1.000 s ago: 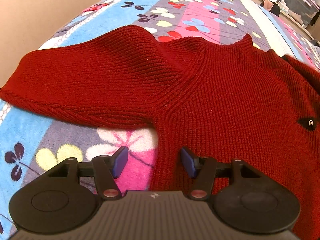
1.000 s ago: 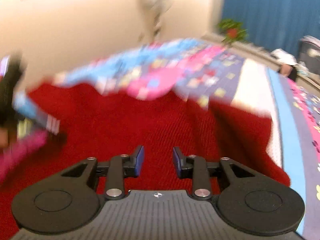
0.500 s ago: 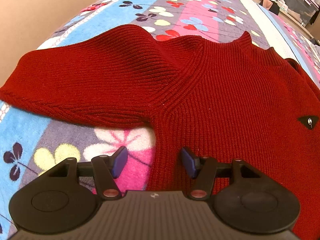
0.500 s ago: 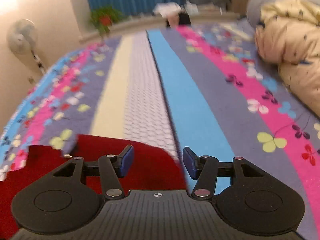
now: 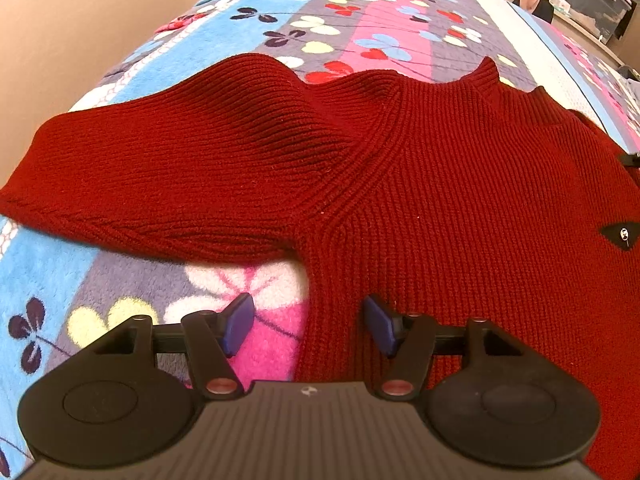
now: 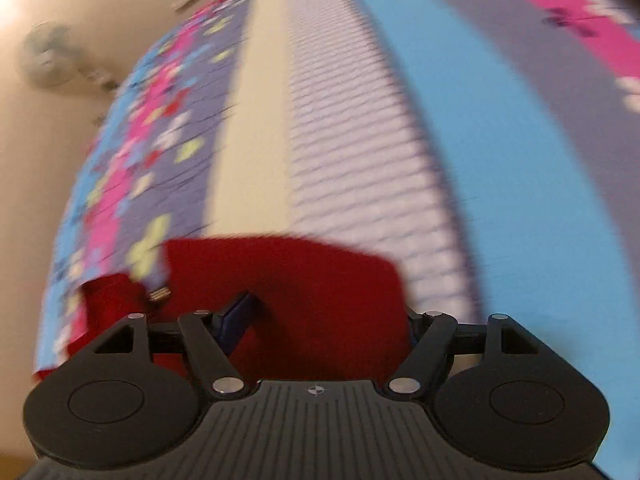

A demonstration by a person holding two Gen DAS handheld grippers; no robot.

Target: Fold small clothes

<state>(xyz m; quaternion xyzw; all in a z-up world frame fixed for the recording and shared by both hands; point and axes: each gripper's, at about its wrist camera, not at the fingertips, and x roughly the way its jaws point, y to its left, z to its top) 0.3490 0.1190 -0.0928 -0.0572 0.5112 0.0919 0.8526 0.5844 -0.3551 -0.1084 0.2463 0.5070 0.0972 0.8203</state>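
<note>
Left wrist view, sharp: red sweater (image 5: 440,200) lying front-up across the near end of the flowered bedspread (image 5: 100,272), one sleeve (image 5: 180,184) stretched toward the bedspread's left edge beside the wall, collar (image 5: 516,92) pointing to the far end, small dark badge (image 5: 620,234) on the chest. Left gripper (image 5: 306,324) spread wide and held low over the side seam just under the armpit, one finger above bare bedspread, the other above knit, pinching nothing. Hardly shifted from half a second ago, only a touch nearer. Right wrist view, smeared by motion: swung round within the last second from looking across the red body to looking along the bedspread's stripes, with a rounded red part of the sweater (image 6: 312,280) now filling the gap between the fingers. Right gripper (image 6: 324,320) spread wider than half a second ago, left pad visible, right pad hidden behind the cloth, not yet closed on it. Probably both claws settling at opposite sides of the garment, with no fold made so far. Only in the left view: the garment's whole layout, sleeve, collar and badge. Only in the right view: the blurred far-side piece (which part, impossible to tell), the plain stripes beyond it, and a fan (image 6: 44,60) by the wall.
</note>
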